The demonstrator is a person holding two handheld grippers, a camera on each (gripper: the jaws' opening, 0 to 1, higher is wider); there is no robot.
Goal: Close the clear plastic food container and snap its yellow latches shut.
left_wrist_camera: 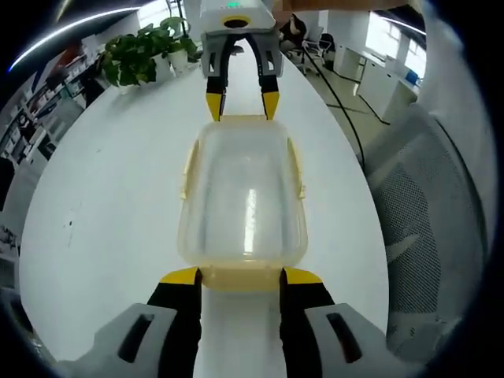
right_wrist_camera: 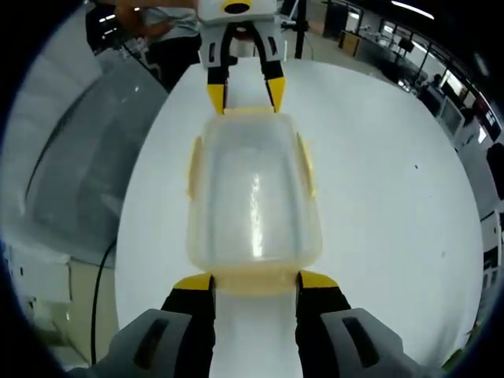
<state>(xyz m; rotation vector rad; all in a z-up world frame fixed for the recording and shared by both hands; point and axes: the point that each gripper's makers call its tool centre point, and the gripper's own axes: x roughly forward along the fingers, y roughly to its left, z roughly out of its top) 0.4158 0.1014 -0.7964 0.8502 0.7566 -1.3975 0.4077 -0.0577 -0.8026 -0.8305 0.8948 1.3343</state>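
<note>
Yellow-tipped jaws frame both ends of your work: in the left gripper view your left gripper stands with its jaws apart, one tip at each corner of the container's near end, and the yellow latch of that end lies in the gap between them; whether the tips actually press the latch you cannot tell from here. In the right gripper view your right gripper does the same at the opposite end, jaws spread about as wide as the end latch, tips touching or just beside the container's corners. Each gripper also shows at the top of the other's view, reaching in from the far side with its jaws parted around the far latch. Between the two grippers sits the clear plastic food container, lengthwise along the line from one gripper to the other, its frosted lid lying flat on top with a bright streak of light down its middle. Along each long side a yellow side latch lies close against the wall. The container rests on a white table, roughly in the middle of its width. Beyond it, in the left gripper view, potted green plants stand at the table's far end, and a grey mesh chair sits beside the table. In the right gripper view a person stands past the table's far edge.
</note>
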